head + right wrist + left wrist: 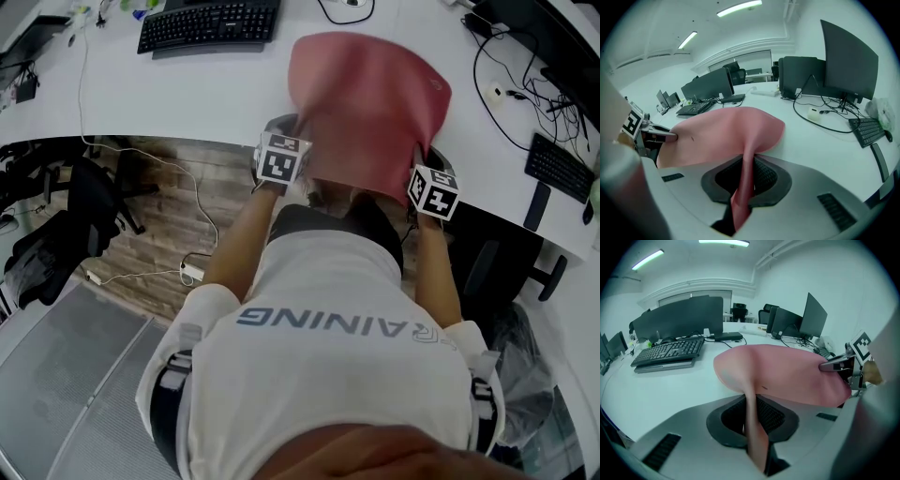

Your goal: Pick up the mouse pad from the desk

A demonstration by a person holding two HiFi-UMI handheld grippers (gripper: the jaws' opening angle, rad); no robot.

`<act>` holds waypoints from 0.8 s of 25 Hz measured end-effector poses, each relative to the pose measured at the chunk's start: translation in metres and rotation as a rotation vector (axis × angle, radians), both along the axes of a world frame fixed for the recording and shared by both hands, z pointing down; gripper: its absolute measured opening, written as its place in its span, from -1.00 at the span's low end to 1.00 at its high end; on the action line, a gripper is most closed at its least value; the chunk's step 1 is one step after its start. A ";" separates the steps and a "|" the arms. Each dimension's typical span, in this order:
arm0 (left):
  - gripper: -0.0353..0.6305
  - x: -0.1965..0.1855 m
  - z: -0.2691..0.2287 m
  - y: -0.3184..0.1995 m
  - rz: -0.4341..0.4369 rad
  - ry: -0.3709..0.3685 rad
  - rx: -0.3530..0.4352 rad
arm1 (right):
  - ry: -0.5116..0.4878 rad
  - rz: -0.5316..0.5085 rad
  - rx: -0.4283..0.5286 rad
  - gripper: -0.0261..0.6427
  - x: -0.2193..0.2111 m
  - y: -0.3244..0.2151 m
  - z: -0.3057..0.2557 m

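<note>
The pink mouse pad (370,112) hangs lifted above the white desk (187,94), held by its two near corners and sagging in the middle. My left gripper (298,148) is shut on the pad's near left corner; in the left gripper view the pad's edge (754,427) runs pinched between the jaws. My right gripper (424,167) is shut on the near right corner, and the pad (726,133) folds down into its jaws (743,187). Each gripper view shows the other gripper across the pad: the right one (836,364) and the left one (658,136).
A black keyboard (211,23) lies at the desk's far left, another keyboard (561,164) at the right. Black cables (506,94) loop over the right side. Monitors (843,61) stand along the back. A black chair (66,225) stands on the floor at the left.
</note>
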State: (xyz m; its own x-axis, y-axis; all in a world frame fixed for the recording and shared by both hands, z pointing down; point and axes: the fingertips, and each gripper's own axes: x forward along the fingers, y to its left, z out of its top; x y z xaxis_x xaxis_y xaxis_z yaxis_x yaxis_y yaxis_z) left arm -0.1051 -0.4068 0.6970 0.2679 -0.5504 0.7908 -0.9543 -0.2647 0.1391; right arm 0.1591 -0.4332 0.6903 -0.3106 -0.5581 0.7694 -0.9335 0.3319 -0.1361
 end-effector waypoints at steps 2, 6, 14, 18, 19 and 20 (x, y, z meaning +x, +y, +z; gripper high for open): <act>-0.67 -0.001 -0.013 0.001 -0.008 0.016 0.033 | -0.008 0.010 0.024 -0.75 0.000 0.000 -0.012; -0.67 -0.006 -0.040 0.002 -0.018 0.031 0.113 | -0.026 0.026 0.084 -0.75 0.000 0.003 -0.042; -0.67 -0.016 -0.117 -0.009 -0.030 0.055 0.295 | -0.048 0.042 0.261 -0.75 -0.011 -0.002 -0.120; -0.67 -0.021 -0.161 -0.015 -0.040 0.066 0.403 | -0.050 0.045 0.376 -0.75 -0.015 -0.006 -0.166; -0.67 -0.022 -0.173 -0.016 -0.043 0.069 0.431 | -0.051 0.047 0.405 -0.75 -0.016 -0.007 -0.178; -0.67 -0.023 -0.184 -0.017 -0.045 0.072 0.459 | -0.052 0.049 0.434 -0.75 -0.017 -0.008 -0.190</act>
State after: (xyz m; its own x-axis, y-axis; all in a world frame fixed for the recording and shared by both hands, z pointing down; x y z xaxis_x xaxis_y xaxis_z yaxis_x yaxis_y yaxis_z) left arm -0.1282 -0.4233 0.5130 0.2814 -0.8511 0.4432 -0.9583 -0.2733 0.0836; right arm 0.1421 -0.4409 0.5003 -0.3075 -0.8414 0.4443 -0.9452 0.3239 -0.0408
